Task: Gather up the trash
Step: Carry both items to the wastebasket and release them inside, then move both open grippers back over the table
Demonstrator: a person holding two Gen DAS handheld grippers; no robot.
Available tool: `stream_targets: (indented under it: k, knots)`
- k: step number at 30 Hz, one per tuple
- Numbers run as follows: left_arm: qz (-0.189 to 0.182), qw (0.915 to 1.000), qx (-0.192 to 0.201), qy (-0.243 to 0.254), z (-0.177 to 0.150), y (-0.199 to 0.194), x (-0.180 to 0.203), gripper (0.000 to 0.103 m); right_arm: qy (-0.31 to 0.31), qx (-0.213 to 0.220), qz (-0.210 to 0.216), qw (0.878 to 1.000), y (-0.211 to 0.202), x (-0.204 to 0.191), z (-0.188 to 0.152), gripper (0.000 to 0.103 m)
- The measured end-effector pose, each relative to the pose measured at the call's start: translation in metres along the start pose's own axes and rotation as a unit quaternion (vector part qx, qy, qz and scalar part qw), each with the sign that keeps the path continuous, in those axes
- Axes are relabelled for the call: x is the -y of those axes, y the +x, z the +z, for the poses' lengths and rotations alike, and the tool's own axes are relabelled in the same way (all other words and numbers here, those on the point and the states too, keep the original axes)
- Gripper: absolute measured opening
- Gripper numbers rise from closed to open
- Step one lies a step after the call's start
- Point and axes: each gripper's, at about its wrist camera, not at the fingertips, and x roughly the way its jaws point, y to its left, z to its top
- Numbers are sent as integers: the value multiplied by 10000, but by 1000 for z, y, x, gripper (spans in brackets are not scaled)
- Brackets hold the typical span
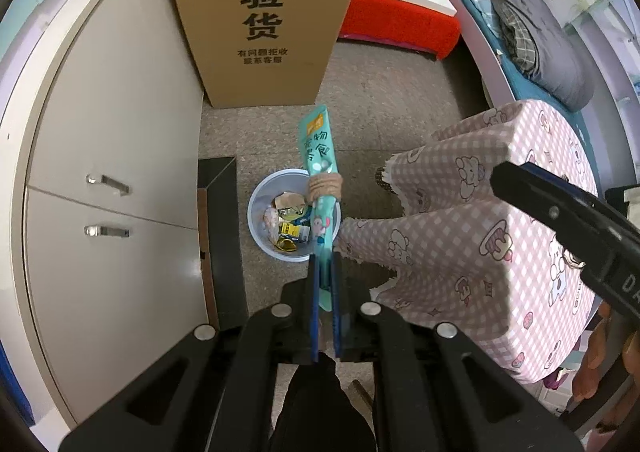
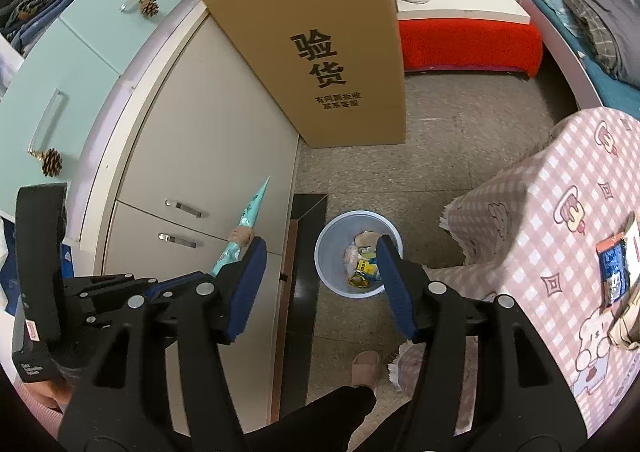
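My left gripper [image 1: 325,272] is shut on a teal snack bag [image 1: 320,172] tied round with tan twine. It holds the bag upright above the pale blue trash bin [image 1: 256,220], which holds several wrappers. The bag also shows in the right wrist view [image 2: 248,216], left of my right gripper [image 2: 320,276]. My right gripper is open and empty, high above the bin [image 2: 326,248]. On the table at the right lie a blue-and-orange wrapper [image 2: 614,272] and a tan piece [image 2: 626,326].
A tall cardboard box [image 1: 264,12] stands behind the bin. A beige cabinet [image 1: 120,172] is at the left, with a dark flat box [image 1: 222,236] leaning on it. The table with a pink checked cloth [image 1: 500,232] is at the right. My slippered foot [image 2: 364,366] is below.
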Motion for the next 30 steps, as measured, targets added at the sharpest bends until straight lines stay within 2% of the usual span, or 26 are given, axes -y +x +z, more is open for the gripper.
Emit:
stream_targets:
  k: [5,8,9,10,11,14,18,23,30]
  knots:
    - [39,9999,-29,112,11,4,12,5,202,108,-16,9997,-12,15,0,59]
    - [148,9999,-32,-10,21,7,16,11,351,142,-30,9993,-19,26,0,60]
    - [215,9997,-26,-111,26,10,15,35,381,154,-38,9991,-20,29,-1,60]
    - [349,9992,-32,-204,29,13,15,75,419,171,-56,9990,-23,32,-1,60]
    - [493,9984,-3,-291,31,16,14,82,447,183,-68,9988,-25,36,-2,60]
    - [626,9968,-25,-490,35,22,11,83,541,208,-107,9983,-31,46,-6,61]
    - [558,9955,-57,-770,35,25,14,83,707,203,-161,9972,-35,61,-13,61]
    - [569,9970,-54,-524,33,26,40,83,890,233,-189,9956,-44,80,-23,61]
    - [488,9987,-54,-94,32,27,97,83,1239,389,-312,9910,-68,118,-41,61]
